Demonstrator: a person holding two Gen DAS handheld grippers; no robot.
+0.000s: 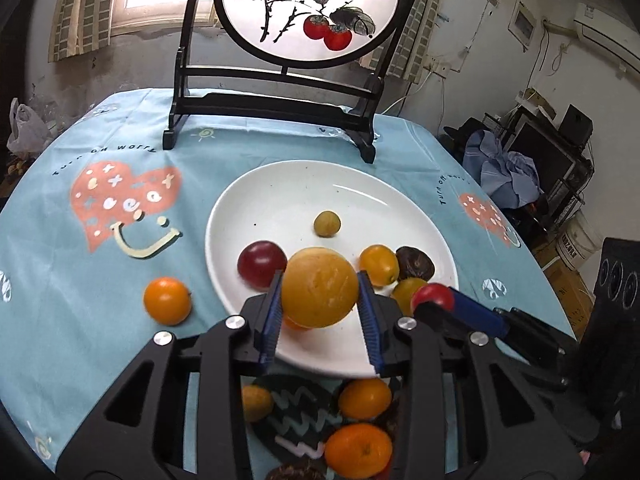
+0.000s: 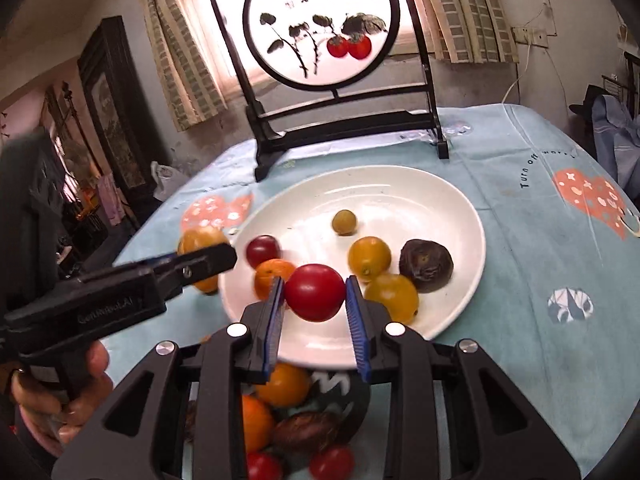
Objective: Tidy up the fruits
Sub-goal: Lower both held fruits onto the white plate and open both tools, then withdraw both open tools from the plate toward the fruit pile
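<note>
Left hand-held gripper (image 1: 320,300) clamped on orange fruit (image 1: 319,287), right hand-held gripper (image 2: 315,300) on red tomato (image 2: 315,292), above crowded plate (image 2: 440,200)

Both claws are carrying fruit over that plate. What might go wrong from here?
1. The round orange fruit is pinched only at its sides by the left claw, so it may slip out.
2. The right claw, shut on a red tomato, is close beside the left; they might bump.
3. A dropped fruit may knock others on the white plate, which lie loose.
</note>
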